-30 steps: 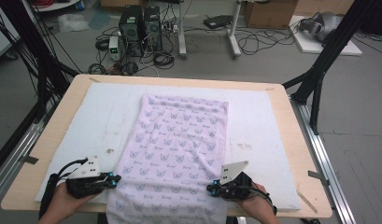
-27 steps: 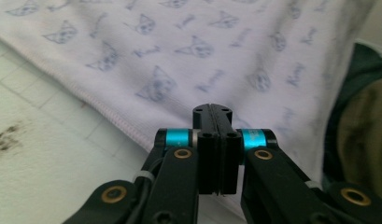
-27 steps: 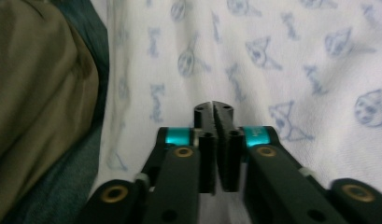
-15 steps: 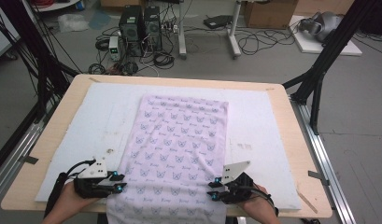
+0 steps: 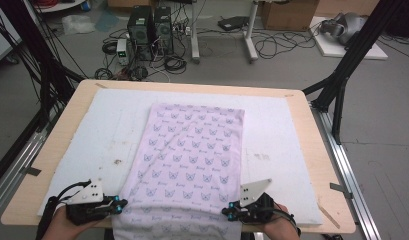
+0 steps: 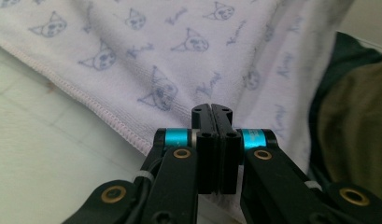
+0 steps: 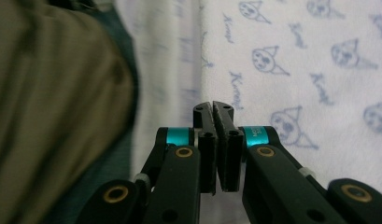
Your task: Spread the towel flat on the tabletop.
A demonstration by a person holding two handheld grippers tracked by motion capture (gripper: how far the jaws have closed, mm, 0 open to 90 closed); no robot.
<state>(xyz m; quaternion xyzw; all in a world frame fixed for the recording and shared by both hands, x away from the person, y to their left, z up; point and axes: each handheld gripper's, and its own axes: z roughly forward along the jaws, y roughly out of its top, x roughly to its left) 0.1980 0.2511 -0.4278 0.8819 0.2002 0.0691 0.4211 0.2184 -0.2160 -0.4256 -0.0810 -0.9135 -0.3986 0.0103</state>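
Observation:
A pale lilac towel printed with cat faces lies lengthwise on the white mat. Its near end hangs over the table's front edge. My left gripper is at the towel's near left edge with its jaws shut. In the left gripper view its tips sit over the towel, just inside the stitched hem, with no cloth showing between them. My right gripper is at the near right edge, also shut. Its tips lie over the printed towel.
The mat covers most of the wooden table. Bare mat lies on both sides of the towel. Black frame legs stand at the table's right. Computers and cables sit on the floor beyond. The person's clothing is close behind the front edge.
Both grippers have shifted slightly toward the table's front edge along the towel's sides. The towel's far edge has crept a little nearer.

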